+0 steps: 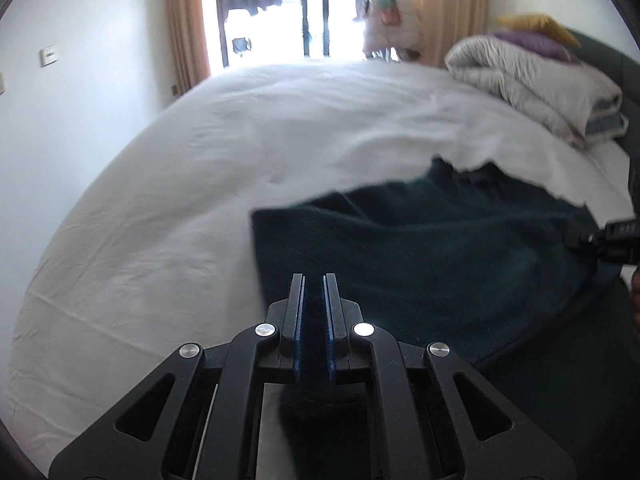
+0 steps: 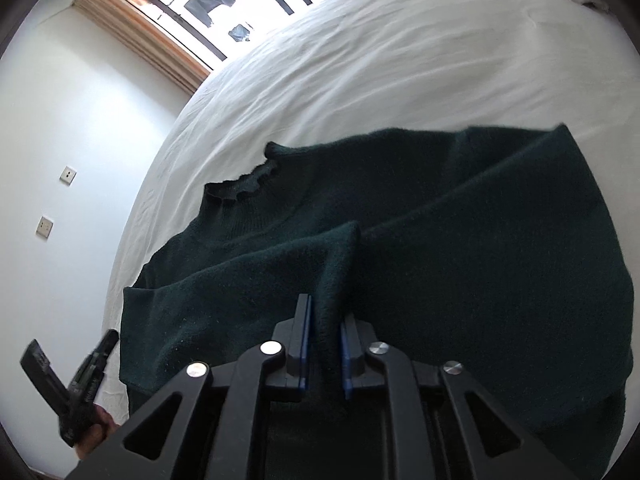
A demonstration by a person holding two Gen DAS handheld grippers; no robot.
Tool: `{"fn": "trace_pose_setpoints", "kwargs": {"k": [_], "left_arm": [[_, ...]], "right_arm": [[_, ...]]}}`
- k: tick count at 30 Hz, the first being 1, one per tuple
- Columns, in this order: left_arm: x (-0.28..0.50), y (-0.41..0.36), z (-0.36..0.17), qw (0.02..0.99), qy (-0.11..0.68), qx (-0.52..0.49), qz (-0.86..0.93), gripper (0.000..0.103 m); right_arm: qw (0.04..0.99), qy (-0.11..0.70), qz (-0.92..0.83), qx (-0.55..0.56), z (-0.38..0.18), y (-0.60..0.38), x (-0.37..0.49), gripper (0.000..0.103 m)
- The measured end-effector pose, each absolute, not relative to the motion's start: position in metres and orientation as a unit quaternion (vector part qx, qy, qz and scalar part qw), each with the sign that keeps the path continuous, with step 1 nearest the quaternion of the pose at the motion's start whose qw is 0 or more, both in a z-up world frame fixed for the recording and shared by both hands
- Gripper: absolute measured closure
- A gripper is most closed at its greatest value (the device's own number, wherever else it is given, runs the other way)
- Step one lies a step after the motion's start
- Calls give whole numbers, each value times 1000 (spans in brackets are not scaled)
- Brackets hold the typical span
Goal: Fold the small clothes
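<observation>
We see the dark green knitted sweater point(image 2: 400, 216) lying on the white-sheeted bed point(image 1: 240, 128), near its front edge. A fold of it sits between the fingers of our right gripper point(image 2: 323, 320); our left gripper point(image 1: 314, 292) pinches its edge. The folded grey quilt point(image 1: 532, 80) lies far right, the window point(image 1: 300, 4) behind the bed.

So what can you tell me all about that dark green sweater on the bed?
The dark green sweater is a fuzzy knit, so dark it looks almost black. It has a little frilly collar and long sleeves, one folded across the front. It lies spread over the white bed sheet, partly lifted and rumpled. The right gripper has a fold of the cloth between its fingers, and the left gripper pinches another edge of it. Nothing else touches it.
</observation>
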State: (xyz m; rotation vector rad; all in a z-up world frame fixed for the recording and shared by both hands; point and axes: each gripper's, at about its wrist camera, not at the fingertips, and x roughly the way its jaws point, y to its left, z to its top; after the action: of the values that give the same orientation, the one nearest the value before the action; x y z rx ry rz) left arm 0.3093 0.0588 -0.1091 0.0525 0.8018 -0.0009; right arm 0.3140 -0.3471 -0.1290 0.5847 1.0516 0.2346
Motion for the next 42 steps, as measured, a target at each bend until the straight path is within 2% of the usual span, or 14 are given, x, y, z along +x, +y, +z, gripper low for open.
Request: {"fn": "trace_pose_setpoints", "kwargs": {"k": [1, 7, 8, 9, 10, 19, 25, 28, 29, 31, 33, 36, 38, 42], "left_arm": [[315, 48, -121, 913, 407, 37, -3, 95], [323, 35, -144, 908, 412, 73, -4, 95], [322, 34, -144, 908, 411, 78, -5, 95], [320, 33, -144, 908, 411, 85, -6, 95], [314, 35, -142, 908, 410, 88, -6, 95], [306, 30, -139, 909, 399, 121, -9, 95], [303, 26, -147, 907, 395, 142, -9, 95], [303, 24, -148, 908, 392, 149, -6, 95], [303, 25, -146, 909, 392, 145, -8, 95], [296, 32, -139, 913, 389, 122, -23, 95], [289, 46, -129, 919, 384, 86, -30, 95], [286, 88, -111, 930, 367, 1, -27, 95], [298, 114, -107, 922, 382, -48, -34, 95], [332, 130, -109, 908, 406, -79, -60, 95]], "right_arm": [[815, 494, 113, 280, -130, -347, 312, 78], [817, 496, 124, 269, -133, -338, 299, 79], [820, 495, 117, 262, -132, -338, 298, 82], [820, 495, 113, 263, -131, -340, 298, 92], [820, 493, 110, 268, -130, -342, 298, 93], [813, 484, 86, 311, -122, -366, 287, 94], [805, 493, 84, 318, -147, -371, 292, 97], [808, 483, 84, 326, -147, -374, 287, 95], [812, 484, 73, 319, -143, -375, 284, 94], [827, 479, 47, 289, -132, -374, 276, 85], [850, 468, 16, 241, -114, -369, 267, 80], [865, 440, 52, 236, -91, -358, 260, 80], [862, 420, 124, 255, -81, -340, 264, 80], [836, 412, 206, 298, -94, -312, 284, 80]]}}
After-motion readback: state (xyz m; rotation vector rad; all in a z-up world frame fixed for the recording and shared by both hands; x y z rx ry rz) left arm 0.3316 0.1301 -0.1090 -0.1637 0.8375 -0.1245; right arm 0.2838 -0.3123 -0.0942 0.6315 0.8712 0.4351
